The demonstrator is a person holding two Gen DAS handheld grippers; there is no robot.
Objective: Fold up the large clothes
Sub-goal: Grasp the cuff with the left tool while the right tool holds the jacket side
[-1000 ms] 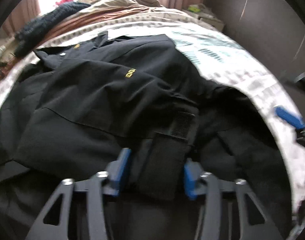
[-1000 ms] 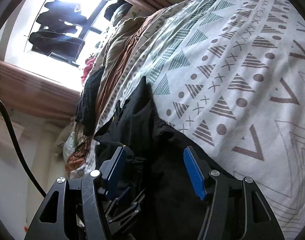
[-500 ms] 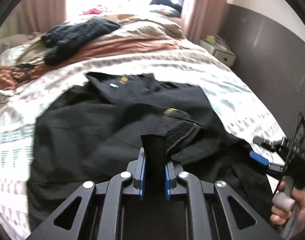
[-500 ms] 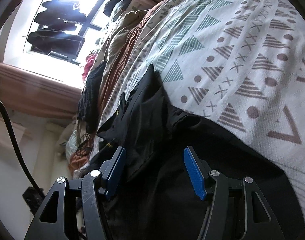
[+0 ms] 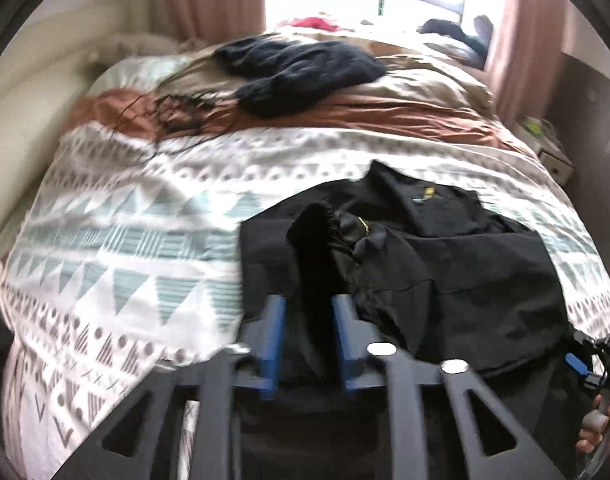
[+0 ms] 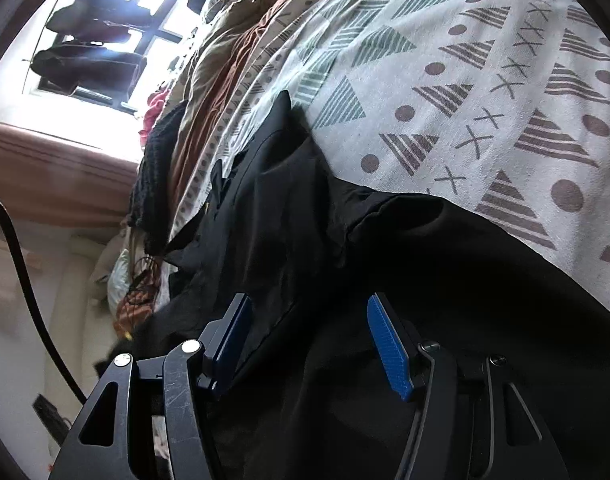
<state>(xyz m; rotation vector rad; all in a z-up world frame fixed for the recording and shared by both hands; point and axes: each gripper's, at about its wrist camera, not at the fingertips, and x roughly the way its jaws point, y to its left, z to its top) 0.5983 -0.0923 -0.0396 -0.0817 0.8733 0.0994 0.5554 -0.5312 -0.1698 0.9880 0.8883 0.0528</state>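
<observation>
jaws of the left gripper (image 5: pixel 308 334) are opening, a black cuff strap (image 5: pixel 315 280) between them. right gripper (image 6: pixel 305 344) gapes, clamping nothing, over the black jacket (image 5: pixel 445 264) on the patterned bedspread (image 5: pixel 125 248); dark knitwear (image 5: pixel 297 68) lies beyond.

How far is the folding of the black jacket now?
Done: one side of the black jacket already lies folded over its middle on the bedspread. In hand: the left gripper is opening, with the cuff between its pads but apparently no longer pinched. The right gripper hangs open over the jacket, holding nothing. Left: the other side and the final folds; the jacket is still rumpled.
</observation>
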